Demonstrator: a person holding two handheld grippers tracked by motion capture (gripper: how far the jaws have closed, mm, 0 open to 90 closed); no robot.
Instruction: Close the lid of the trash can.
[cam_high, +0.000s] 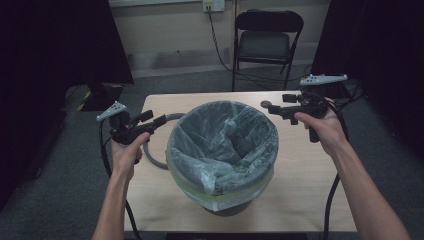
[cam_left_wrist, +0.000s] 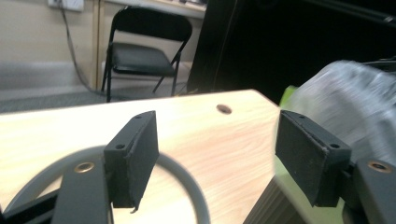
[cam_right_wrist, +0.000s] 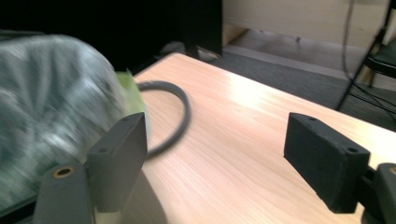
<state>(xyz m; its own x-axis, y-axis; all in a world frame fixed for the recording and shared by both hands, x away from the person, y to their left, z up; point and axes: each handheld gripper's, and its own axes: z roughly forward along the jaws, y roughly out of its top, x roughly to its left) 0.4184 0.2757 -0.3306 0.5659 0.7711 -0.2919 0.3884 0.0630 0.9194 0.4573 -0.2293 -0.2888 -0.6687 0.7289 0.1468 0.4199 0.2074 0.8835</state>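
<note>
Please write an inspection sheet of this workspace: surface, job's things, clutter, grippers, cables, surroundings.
Surface: light wooden table with a round hole.
Job's things: bin lined with a translucent bag, its edge folded over the rim; grey ring lying flat beside the bin.
Clutter: nothing seen.
Grippers: left gripper open, holding nothing, near the bin's left rim; right gripper open, holding nothing, near its right rim.
Cables: one black cable trails from each gripper.
Surroundings: black folding chair, wall socket, dark curtains.

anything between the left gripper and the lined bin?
In the high view, the left gripper is separated from the lined bin by the grey ring lying on the table, nothing else.
</note>
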